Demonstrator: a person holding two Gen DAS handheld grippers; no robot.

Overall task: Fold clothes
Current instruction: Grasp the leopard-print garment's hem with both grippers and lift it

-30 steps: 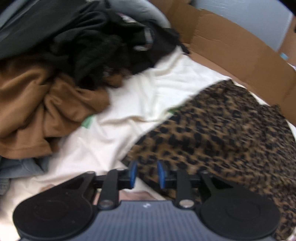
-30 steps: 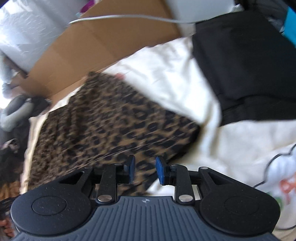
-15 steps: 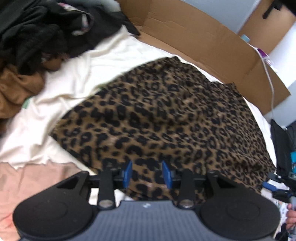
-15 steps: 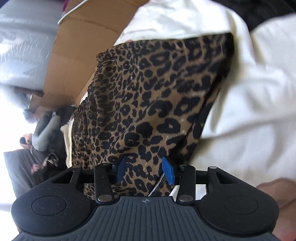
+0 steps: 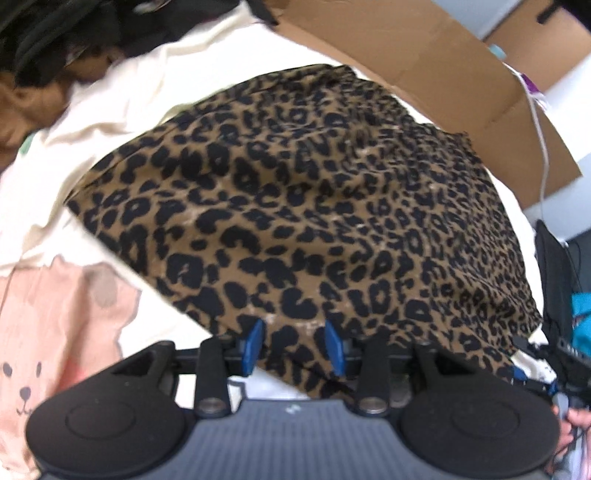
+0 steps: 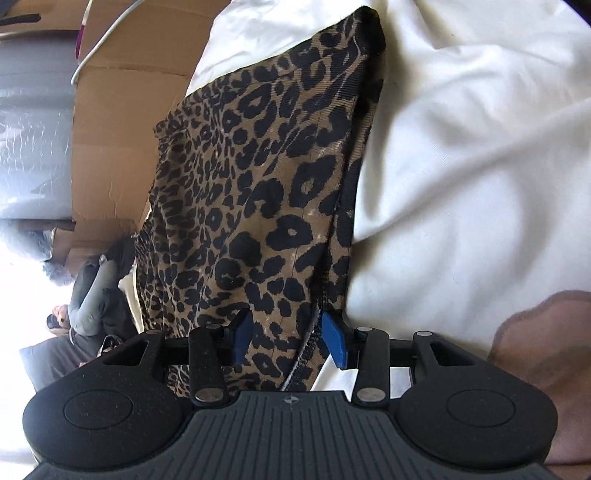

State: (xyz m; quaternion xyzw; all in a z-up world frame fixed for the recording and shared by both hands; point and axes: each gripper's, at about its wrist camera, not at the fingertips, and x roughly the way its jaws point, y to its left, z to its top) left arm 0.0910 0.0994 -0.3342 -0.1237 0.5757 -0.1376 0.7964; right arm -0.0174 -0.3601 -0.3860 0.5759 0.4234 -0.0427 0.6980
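The leopard-print garment (image 5: 303, 206) lies spread on the cream sheet (image 5: 122, 110) that covers the work surface, its far edge near the cardboard (image 5: 436, 62) and the dark pile of clothes (image 5: 55, 33) well apart at the far left; it looks thin, light and limp, a fabric that drapes and slides on itself, so it should lift with almost no effort but will sag, wrinkle and slip out of a shallow pinch; the sound places to take hold are the near hem and its corners, where the stitched edge gives a thicker bite, and in the right wrist view that seam (image 6: 314, 332) runs down just inside the right-hand finger; the left gripper (image 5: 293, 347) is tipped steeply down over the near edge of the cloth, its jaws parted with fabric lying between the blue pads (image 5: 253, 345) though not visibly pressed by them; the right gripper (image 6: 291, 341) slants down less steeply at the other near corner, jaws likewise spread, the seamed edge between its pads (image 6: 334, 345) with clear gaps on both sides, so neither tool grips yet; a pink printed cloth (image 5: 55, 332) lies just left of the left gripper, and the person's hand (image 6: 546, 354) shows beside the right one.
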